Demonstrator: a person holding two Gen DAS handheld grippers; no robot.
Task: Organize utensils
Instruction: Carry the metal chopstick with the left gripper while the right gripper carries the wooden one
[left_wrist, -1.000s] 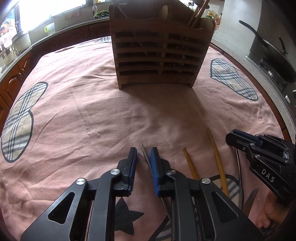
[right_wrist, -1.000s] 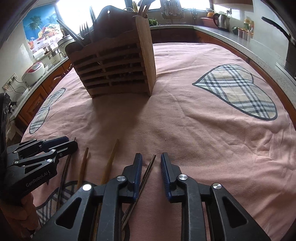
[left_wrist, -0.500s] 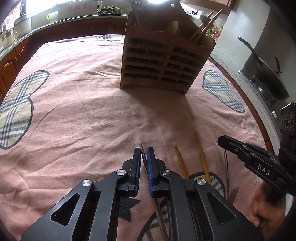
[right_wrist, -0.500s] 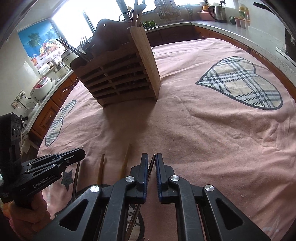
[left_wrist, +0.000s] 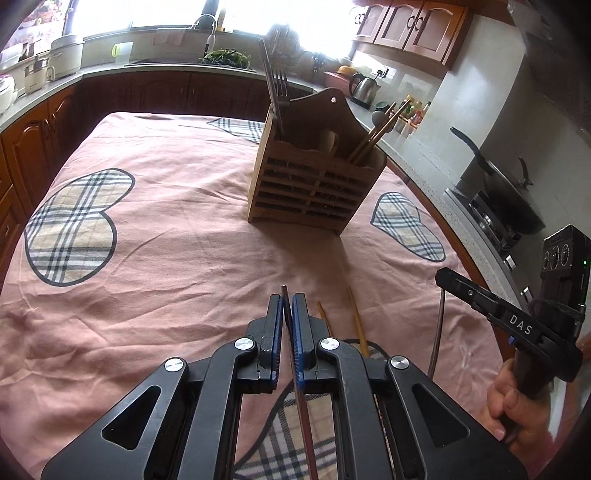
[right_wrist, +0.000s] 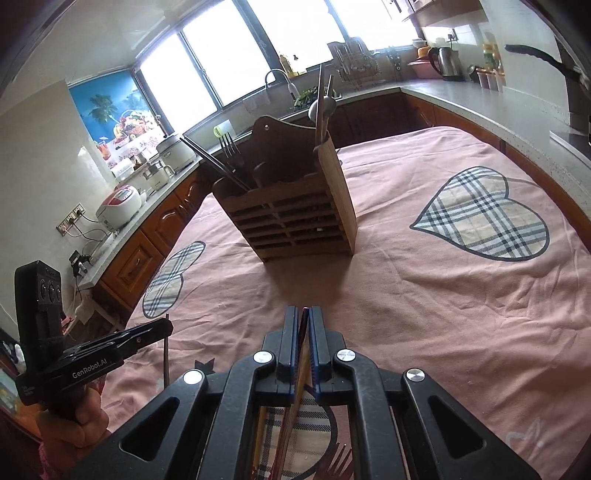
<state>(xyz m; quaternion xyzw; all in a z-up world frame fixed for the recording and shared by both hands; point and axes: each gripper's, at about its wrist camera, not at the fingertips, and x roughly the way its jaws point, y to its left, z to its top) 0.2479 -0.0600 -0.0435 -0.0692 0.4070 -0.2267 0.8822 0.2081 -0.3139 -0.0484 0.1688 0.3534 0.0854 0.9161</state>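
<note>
A slatted wooden utensil holder (left_wrist: 314, 188) stands on the pink tablecloth, also in the right wrist view (right_wrist: 295, 218), with forks, spoons and chopsticks in it. My left gripper (left_wrist: 287, 299) is shut on a thin metal chopstick (left_wrist: 300, 391) and holds it above the cloth. My right gripper (right_wrist: 303, 314) is shut on another metal chopstick (right_wrist: 295, 398), also raised. Two wooden chopsticks (left_wrist: 356, 317) lie on the cloth right of my left gripper. A fork (right_wrist: 338, 459) lies below my right gripper.
The table edge (left_wrist: 454, 229) curves along the right, with a stove and wok (left_wrist: 506, 192) beyond. Counters with a kettle (right_wrist: 443, 61), rice cookers (right_wrist: 118, 210) and a sink surround the table. Plaid heart patches (right_wrist: 480, 218) mark the cloth.
Both grippers closed on metal chopsticks that lay on the cloth and have lifted them, tilting up so more of the kitchen shows.
</note>
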